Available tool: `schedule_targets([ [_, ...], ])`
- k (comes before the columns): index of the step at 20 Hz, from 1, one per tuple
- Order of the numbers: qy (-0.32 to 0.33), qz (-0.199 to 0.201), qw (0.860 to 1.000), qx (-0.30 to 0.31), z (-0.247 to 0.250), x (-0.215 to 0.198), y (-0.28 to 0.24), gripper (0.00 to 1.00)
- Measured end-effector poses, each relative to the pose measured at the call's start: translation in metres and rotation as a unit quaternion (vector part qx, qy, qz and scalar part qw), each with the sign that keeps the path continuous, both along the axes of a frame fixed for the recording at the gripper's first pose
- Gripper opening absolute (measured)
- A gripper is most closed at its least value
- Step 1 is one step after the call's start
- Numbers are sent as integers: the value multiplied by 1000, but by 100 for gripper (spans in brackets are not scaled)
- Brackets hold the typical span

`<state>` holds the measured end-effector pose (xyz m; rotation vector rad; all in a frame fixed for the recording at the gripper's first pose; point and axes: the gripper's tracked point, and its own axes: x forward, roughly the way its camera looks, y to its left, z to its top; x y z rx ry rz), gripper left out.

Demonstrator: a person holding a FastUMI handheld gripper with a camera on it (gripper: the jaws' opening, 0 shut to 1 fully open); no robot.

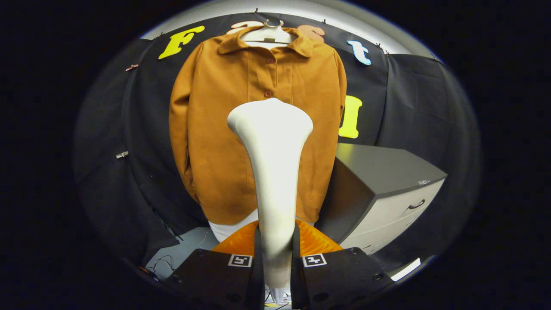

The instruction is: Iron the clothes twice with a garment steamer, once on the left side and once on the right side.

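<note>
A brown button-up jacket (215, 129) hangs on a white hanger (267, 34) against the booth's black wall, straight ahead of me. A white garment steamer (273, 172) stands upright between my fingers, its wide head level with the jacket's middle, near the button line. My gripper (275, 258) is shut on the steamer's handle, with both fingers pressing its sides. The steamer's head hides part of the jacket's centre front. A white hem shows below the jacket's bottom edge.
A grey-topped cabinet (387, 189) with white drawers stands right of the jacket, close to its right side. Cables (165, 262) lie on the floor at the lower left. Black cloth (129, 172) covers the wall behind and to both sides.
</note>
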<state>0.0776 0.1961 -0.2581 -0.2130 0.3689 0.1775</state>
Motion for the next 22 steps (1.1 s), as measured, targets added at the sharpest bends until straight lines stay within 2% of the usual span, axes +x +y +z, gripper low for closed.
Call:
schedule_targets([
  [7, -48, 1, 999, 26, 82, -16, -14, 27],
  [22, -107, 5, 993, 56, 195, -50, -58, 27],
])
